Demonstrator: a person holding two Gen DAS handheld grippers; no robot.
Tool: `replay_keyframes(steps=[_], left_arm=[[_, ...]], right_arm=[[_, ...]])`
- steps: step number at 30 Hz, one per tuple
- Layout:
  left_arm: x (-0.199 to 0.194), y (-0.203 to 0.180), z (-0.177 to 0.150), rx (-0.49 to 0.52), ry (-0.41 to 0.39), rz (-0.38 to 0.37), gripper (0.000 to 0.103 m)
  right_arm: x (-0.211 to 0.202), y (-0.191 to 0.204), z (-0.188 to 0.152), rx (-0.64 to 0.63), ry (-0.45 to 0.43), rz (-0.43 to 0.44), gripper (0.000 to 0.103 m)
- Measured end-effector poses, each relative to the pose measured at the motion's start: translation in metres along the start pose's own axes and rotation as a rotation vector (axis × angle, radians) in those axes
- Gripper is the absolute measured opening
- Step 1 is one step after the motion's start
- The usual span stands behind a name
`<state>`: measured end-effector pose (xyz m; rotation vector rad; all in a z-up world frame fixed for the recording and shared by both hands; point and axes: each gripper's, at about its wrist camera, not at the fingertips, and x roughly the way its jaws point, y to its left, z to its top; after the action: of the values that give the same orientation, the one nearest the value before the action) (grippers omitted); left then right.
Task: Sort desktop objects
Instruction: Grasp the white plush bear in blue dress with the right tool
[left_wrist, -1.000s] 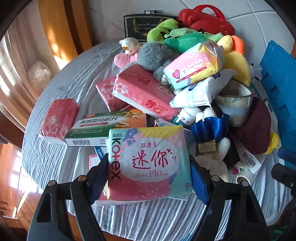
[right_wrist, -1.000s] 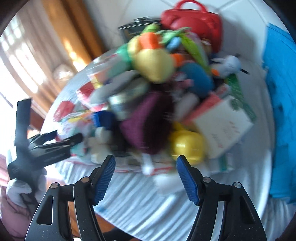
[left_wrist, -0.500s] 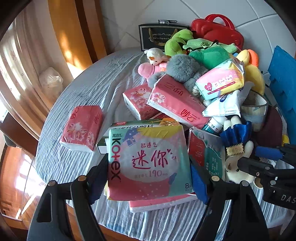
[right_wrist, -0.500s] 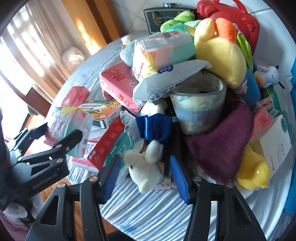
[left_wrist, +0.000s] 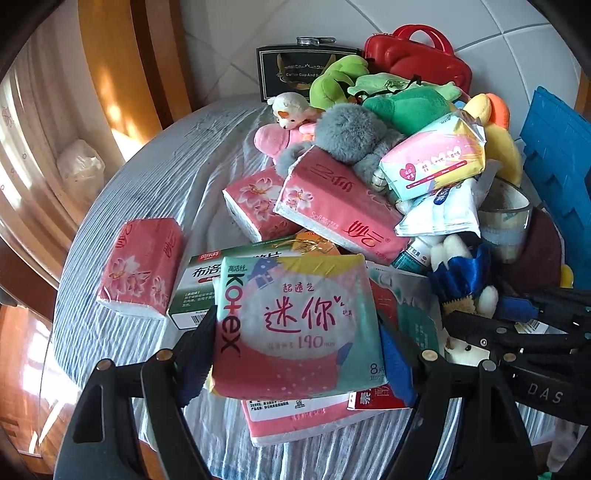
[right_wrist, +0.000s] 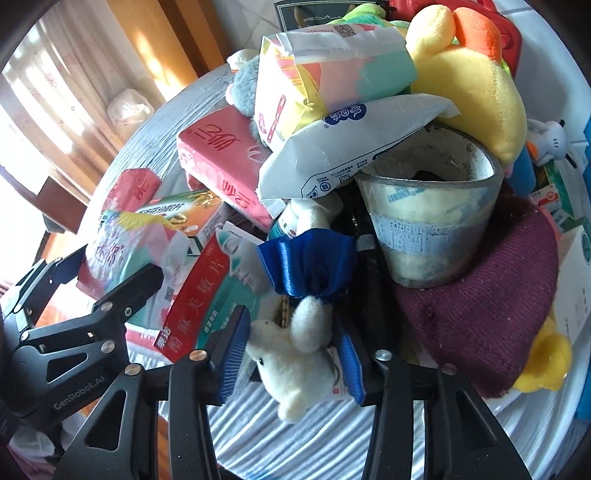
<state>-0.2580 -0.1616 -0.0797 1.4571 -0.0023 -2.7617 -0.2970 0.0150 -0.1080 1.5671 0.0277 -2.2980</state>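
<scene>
right gripper (right_wrist: 291, 362) moved in, jaws narrowed around white plush rabbit (right_wrist: 295, 354)

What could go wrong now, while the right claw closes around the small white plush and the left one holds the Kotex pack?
1. The white plush toy lies at the foot of the pile, under its blue satin bow; pulling it could tip the tape roll and the white packet leaning on it.
2. The left claw and right claw are close, so they may collide.
</scene>
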Motion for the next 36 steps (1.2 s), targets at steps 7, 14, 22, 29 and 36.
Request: replay_keyframes(steps=[7,14,22,29,36], left_arm=[[-0.021,-0.004,0.007,0.031,-0.051,-0.022,0.078],[-0.044,-0.006,0.016,0.046,-0.118,-0.037,0.078],[-0.048,-0.02,0.024,0.098,-0.141,-0.065,0.078],[-0.033,-0.003,0.003,0.09,-0.087,-0.051,0.078],[-0.026,0.007,-0.01,0.065,-0.074,-0.034,0.078]], right_arm=[[-0.02,0.001,-0.006,-0.006,-0.045,-0.003,0.021],[-0.061,0.01,-0.007,-0.041,-0.164,-0.034,0.019],[-0.082,0.003,-0.009,-0.025,-0.185,-0.059,0.007],[-0.044,0.004,-0.063,-0.012,-0.017,-0.051,0.059],[-0.014,-0.01,-0.126,0.08,0.133,0.051,0.059]])
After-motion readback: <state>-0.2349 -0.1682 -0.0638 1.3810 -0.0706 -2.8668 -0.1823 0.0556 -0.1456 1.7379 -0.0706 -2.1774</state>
